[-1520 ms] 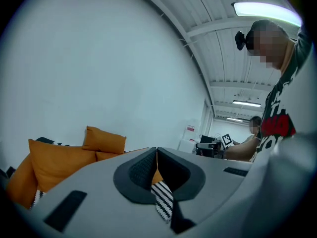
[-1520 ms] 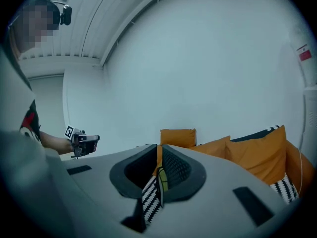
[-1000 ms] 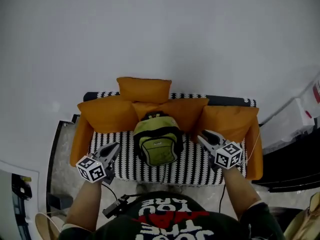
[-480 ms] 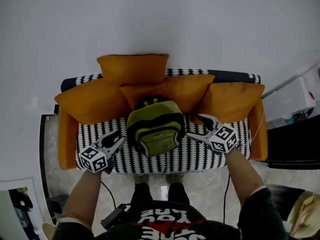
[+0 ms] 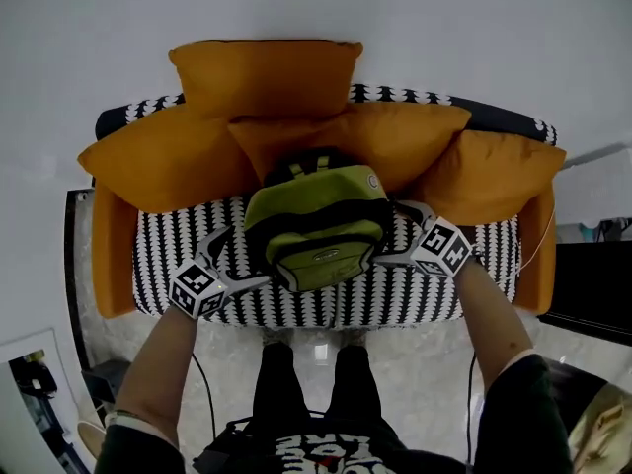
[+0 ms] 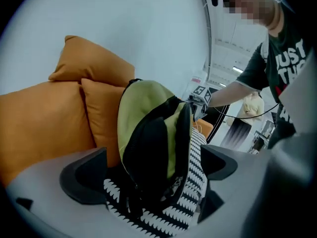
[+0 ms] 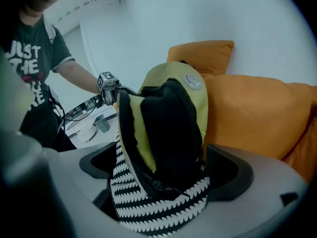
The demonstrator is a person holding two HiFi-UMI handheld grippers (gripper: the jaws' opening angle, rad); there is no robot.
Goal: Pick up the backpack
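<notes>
from the head view, the green and black backpack (image 5: 318, 230) sits upright on the black-and-white patterned seat of the sofa (image 5: 449, 289), its back against the orange cushions (image 5: 265, 75) piled along the backrest. the left gripper (image 5: 243, 259) is in at the bag's left side, the right gripper (image 5: 391, 232) at its right side, the two flanking it low down near the seat, and the person's bare forearms reach in from below. over to the left gripper view: the jaws stand wide apart, nothing clamped, and the backpack's side, black panel edged in green, fills the gap between them, with the zigzag seat fabric under it. whether the pads actually touch the bag cannot be told here. orange cushions rise at the left, and past the bag the other gripper's marker cube shows at the end of an outstretched arm. now the right gripper view: same story, jaws spread and released, the backpack's other side standing between them on the patterned seat, a round grey badge (image 7: 191, 82) on its green top. an orange cushion backs it at the right, and the left gripper's cube peeks out beyond the bag at the left, the person in a dark printed t-shirt (image 7: 30, 48) behind it.
</notes>
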